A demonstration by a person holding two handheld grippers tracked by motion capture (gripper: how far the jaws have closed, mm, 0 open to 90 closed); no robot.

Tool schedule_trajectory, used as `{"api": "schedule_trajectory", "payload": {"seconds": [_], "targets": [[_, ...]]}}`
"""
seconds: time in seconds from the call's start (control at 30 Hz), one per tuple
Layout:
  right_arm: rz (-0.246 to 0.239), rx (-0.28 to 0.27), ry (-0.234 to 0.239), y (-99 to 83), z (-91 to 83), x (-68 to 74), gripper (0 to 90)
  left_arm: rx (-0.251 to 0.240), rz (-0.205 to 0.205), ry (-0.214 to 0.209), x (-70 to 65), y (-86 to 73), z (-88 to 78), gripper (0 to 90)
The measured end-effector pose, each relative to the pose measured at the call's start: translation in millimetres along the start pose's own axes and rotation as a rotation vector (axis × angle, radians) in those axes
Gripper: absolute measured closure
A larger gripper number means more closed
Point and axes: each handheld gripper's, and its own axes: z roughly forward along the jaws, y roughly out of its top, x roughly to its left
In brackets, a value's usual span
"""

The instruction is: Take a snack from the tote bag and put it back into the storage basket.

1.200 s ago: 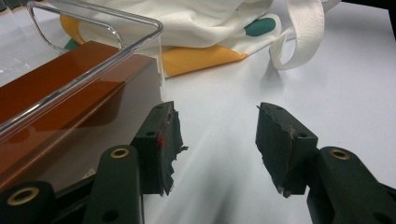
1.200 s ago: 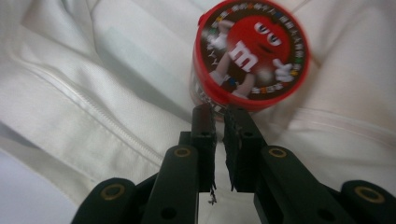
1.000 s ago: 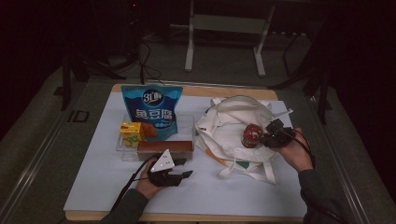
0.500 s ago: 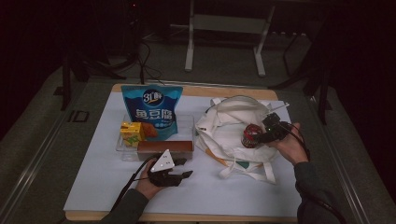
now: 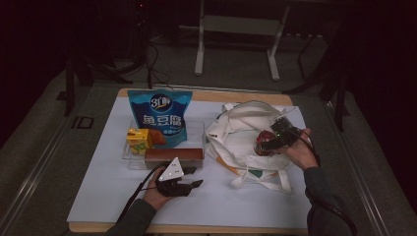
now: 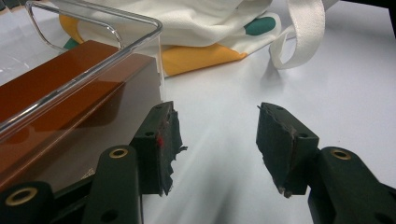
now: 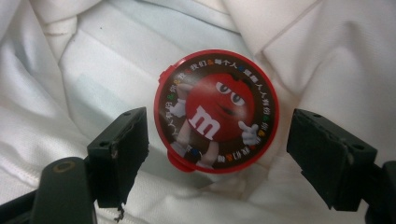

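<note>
right gripper (image 7: 217, 149): jaws just opened, pads clear of candy tin (image 7: 216, 112)
candy tin: lies released on white tote bag (image 5: 236, 137), right side
left gripper (image 6: 215, 149): parted, empty, near tray (image 5: 196, 129)
meaning: drop-off looks complete

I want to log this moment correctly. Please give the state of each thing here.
Candy tin: lid shut, lying on the bag, between open right tongs, untouched.
Bag: flat, crumpled.
Clear tray: holds blue pouch, upright; brown box, lying flat.
Left tongs: open, empty, beside tray.
</note>
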Motion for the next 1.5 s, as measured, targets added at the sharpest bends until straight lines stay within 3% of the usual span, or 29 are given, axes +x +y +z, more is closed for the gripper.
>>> {"api": "schedule_trajectory", "payload": {"seconds": [0.3, 0.87, 1.5], "targets": [[0.019, 0.043, -0.006, 0.9, 18.8, 1.9, 24.5, 0.0, 0.0, 0.0, 0.0, 0.0, 0.0, 47.2], [0.08, 0.038, 0.001, 1.7, 19.8, 2.8, 25.8, 0.0, 0.001, 0.0, -0.1, 0.0, 0.1, 47.3], [0.052, 0.04, 0.006, 0.7, 11.0, 8.2, 25.8, 0.0, 0.002, 0.0, -0.1, 0.0, 0.2, 47.3]]}}
